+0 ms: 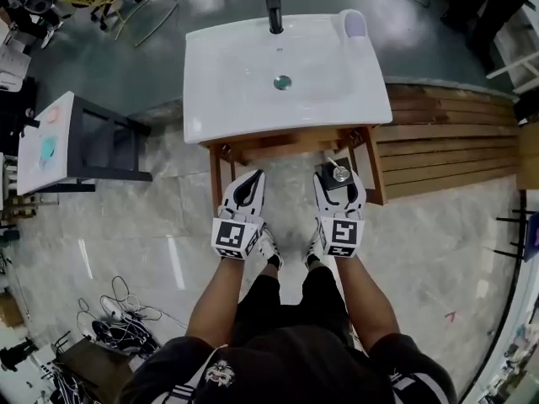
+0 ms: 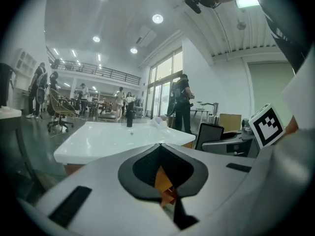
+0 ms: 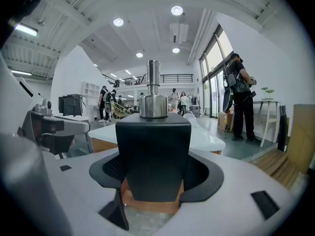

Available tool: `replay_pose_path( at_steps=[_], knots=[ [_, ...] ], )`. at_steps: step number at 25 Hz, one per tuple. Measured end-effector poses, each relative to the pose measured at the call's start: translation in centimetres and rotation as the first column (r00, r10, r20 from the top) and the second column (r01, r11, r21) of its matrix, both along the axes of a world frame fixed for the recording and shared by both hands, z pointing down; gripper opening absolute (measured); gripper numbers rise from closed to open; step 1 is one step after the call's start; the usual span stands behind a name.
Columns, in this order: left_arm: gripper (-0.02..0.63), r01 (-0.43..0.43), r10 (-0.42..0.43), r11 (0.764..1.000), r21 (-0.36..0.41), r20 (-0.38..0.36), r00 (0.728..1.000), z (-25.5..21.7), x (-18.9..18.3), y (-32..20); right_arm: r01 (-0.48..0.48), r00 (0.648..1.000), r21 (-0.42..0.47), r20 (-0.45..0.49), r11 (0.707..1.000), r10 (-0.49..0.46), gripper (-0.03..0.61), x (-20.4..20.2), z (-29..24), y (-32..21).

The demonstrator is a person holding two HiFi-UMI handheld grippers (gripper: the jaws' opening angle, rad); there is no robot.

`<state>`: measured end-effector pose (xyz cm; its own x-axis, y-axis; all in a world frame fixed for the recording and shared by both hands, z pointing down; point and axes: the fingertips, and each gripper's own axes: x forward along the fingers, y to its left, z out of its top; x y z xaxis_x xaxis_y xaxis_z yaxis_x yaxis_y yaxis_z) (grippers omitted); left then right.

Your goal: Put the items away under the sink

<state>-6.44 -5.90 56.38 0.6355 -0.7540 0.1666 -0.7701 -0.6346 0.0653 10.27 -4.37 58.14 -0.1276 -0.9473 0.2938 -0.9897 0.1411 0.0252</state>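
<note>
The person stands facing a white sink (image 1: 253, 66) in the upper middle of the head view, with both arms held out low in front of its wooden frame (image 1: 278, 146).

The right claw (image 1: 337, 183) is pinching a black soap dispenser (image 1: 328, 178) by its square body. The dispenser sits just below the sink's lower right edge, close to the frame's right leg. In the right gripper view the dispenser (image 3: 152, 136) stands upright in the middle of the frame, its silver pump pointing up, and the right claw (image 3: 153, 156) presses on both its sides.

The left claw (image 1: 250, 183) hangs at lower left of the sink, near the frame's left leg. In the left gripper view the left claw (image 2: 160, 149) is pressed together at the tips with nothing in it; only orange wood shows through the gap behind them.

A black faucet (image 1: 274, 11) stands at the sink's far edge. A small table (image 1: 46, 141) with a white top is at the left, well apart from the sink.
</note>
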Motion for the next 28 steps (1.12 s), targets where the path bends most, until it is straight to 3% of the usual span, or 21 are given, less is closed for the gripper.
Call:
replay_pose_path(
  at_steps=[6,16,21,28],
  knots=[
    [0.006,0.054,-0.054,0.998,-0.018,0.005,0.999,10.1,0.7,-1.8,-0.002,1.000,-0.019,-0.007,1.000,0.002,0.322,1.4,10.2,-1.9],
    [0.006,0.098,-0.098,0.995,0.003,0.018,0.995,28.0,1.2,-8.6,-0.023,0.998,0.032,-0.052,0.999,0.025,0.322,3.6,27.5,-9.2],
    [0.006,0.123,-0.123,0.992,0.025,0.011,0.992,31.6,1.5,-11.7,-0.045,0.997,0.065,-0.066,0.997,0.049,0.322,5.2,30.7,-13.0],
    [0.006,0.132,-0.132,0.990,0.057,0.000,0.991,32.2,2.1,-15.1,-0.051,0.996,0.108,-0.067,0.993,0.059,0.322,6.1,30.9,-18.3]
  ],
)
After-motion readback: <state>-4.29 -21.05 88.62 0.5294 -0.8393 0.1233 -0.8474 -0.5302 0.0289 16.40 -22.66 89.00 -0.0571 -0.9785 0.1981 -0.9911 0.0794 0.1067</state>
